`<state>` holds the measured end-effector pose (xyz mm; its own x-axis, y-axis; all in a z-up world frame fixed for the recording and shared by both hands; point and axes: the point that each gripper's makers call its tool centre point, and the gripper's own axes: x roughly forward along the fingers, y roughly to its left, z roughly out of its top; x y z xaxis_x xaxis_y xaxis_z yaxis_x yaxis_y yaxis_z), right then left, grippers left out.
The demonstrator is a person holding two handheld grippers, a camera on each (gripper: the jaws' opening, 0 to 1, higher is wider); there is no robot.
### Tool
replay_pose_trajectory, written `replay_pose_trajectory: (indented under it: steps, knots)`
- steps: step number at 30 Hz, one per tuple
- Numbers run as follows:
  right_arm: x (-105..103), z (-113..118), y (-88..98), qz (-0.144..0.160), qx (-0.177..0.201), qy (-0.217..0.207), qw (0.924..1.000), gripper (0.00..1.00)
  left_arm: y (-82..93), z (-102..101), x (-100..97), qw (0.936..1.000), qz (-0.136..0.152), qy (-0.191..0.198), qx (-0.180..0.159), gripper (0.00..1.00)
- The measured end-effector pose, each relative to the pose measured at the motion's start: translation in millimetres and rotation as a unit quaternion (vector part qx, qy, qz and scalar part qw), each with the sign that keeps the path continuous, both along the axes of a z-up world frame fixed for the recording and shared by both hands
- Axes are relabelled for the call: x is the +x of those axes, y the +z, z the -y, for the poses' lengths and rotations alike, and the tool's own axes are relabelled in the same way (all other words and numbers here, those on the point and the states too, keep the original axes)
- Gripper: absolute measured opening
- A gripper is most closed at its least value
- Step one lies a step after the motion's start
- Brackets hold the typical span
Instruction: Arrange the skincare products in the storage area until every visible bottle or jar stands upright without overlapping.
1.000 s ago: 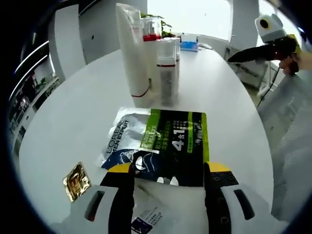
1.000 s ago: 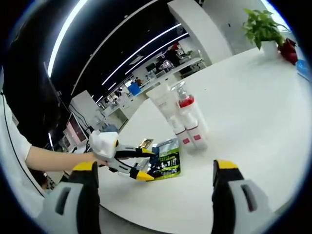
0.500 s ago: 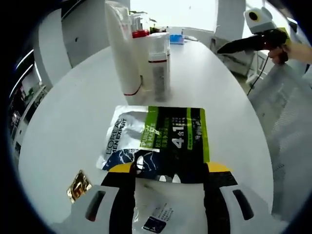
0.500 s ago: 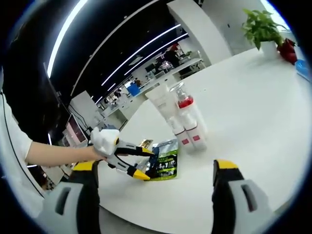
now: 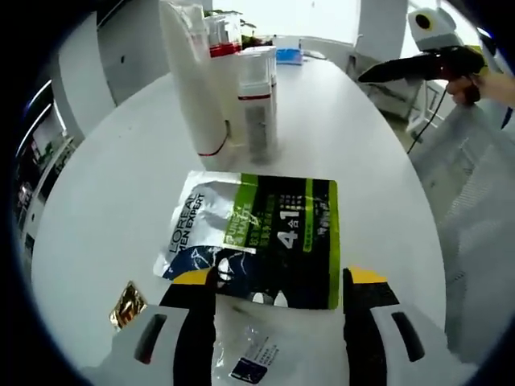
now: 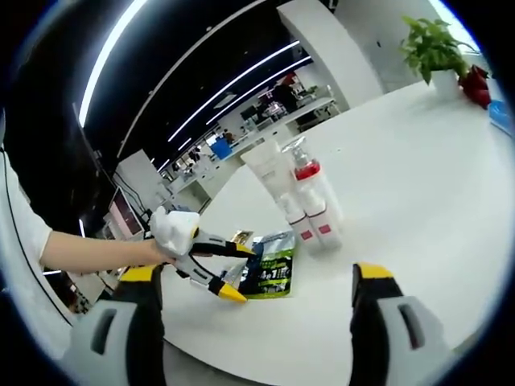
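Left gripper (image 5: 278, 281) fingers wide — over sachet (image 5: 257, 233)

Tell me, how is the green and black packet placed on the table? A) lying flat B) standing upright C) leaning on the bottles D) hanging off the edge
A: the packet lies flat on the table, apart from the upright bottles behind it.

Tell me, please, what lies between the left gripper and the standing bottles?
In the left gripper view, a flat green-black sachet lies between the left gripper and the bottles.
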<state>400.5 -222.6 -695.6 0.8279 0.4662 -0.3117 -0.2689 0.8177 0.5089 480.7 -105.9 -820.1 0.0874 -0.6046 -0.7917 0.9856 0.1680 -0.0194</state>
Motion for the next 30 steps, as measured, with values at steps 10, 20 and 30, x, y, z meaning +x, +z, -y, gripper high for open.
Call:
replay_pose_trajectory:
  steps: [10,20,30]
  knots:
    - [3,-1,-2.0,0.012,-0.019,0.007,0.9997,1.00,14.7,-8,-2.6,0.9991,0.000,0.041,0.000,0.66]
    - [-2,-21,-16.0,0.009,-0.110,0.069,0.9915,1.00,31.8,-30,-12.5,0.9909,-0.021,0.130,-0.027,0.77]
    - [-3,-22,-13.7,0.015,-0.111,0.076,0.9908,1.00,46.5,-54,-33.7,0.9763,-0.037,0.201,-0.070,0.85]
